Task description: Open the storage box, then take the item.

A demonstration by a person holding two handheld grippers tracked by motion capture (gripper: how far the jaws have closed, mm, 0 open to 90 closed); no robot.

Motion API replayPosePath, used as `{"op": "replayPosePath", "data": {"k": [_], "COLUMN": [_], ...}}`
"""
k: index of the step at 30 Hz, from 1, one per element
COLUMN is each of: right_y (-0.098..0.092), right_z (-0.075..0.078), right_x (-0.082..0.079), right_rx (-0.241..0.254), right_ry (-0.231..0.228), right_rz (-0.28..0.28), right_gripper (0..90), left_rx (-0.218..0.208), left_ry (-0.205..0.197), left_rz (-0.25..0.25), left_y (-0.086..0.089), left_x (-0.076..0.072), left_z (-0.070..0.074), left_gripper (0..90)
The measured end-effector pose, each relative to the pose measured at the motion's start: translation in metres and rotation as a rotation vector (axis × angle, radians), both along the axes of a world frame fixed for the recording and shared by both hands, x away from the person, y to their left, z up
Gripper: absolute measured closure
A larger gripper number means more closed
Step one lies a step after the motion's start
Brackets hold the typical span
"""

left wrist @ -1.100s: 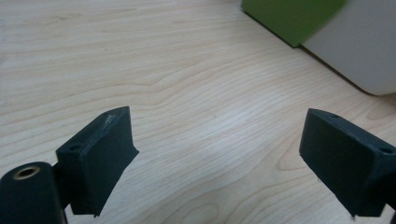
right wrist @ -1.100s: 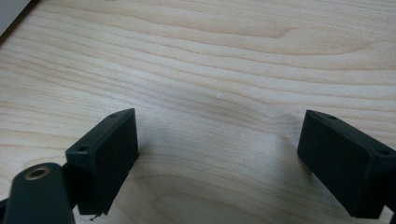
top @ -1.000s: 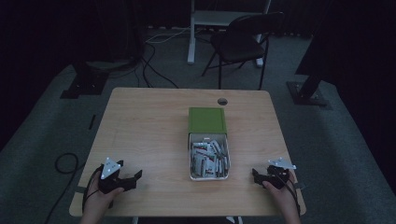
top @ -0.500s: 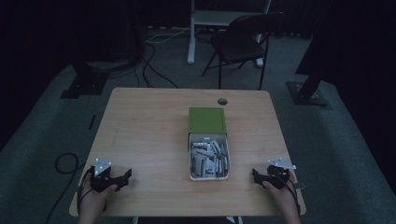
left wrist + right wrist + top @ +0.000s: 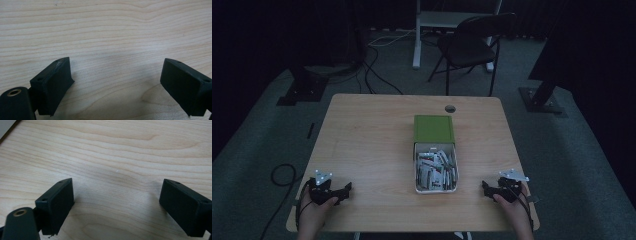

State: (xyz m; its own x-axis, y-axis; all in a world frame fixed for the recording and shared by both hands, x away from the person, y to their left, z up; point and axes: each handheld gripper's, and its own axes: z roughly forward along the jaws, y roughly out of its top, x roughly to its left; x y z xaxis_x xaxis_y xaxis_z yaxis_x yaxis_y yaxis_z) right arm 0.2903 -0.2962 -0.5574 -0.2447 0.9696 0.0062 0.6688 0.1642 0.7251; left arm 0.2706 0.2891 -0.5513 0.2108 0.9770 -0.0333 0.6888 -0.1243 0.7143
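On the wooden table (image 5: 372, 135) a white box (image 5: 435, 169) holds several small white packets, and its green lid (image 5: 433, 128) lies just beyond it. My left gripper (image 5: 346, 190) rests near the table's front left corner, jaws open and pointing right. My right gripper (image 5: 484, 188) sits near the front right corner, jaws open and pointing left toward the box. In the left gripper view my left gripper (image 5: 116, 85) has only bare wood between its wide-apart jaws. In the right gripper view my right gripper (image 5: 117, 206) likewise holds nothing.
A round cable hole (image 5: 450, 108) lies near the table's far edge. Behind the table stand a dark chair (image 5: 472, 45) and a white desk frame (image 5: 447, 20). Stand bases (image 5: 302, 90) and cables lie on the grey floor to either side.
My left gripper has drawn back a little toward the front left corner of the table. The right gripper has not moved.
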Motion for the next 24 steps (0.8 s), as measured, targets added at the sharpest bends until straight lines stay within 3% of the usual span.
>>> {"op": "replayPosePath", "data": {"k": [3, 24], "right_y": [0.0, 0.0007], "right_z": [0.0, 0.0001], "right_x": [0.0, -0.0009], "right_rx": [0.0, 0.002], "right_ry": [0.001, 0.0], "right_rz": [0.0, -0.01], "right_gripper": [11.8, 12.1], "left_rx": [0.046, 0.046], "left_ry": [0.004, 0.005], "left_rz": [-0.014, 0.012], "left_y": [-0.004, -0.0066], "left_x": [0.0011, 0.0027], "left_z": [-0.0005, -0.0004], "left_gripper": [11.0, 10.9]}}
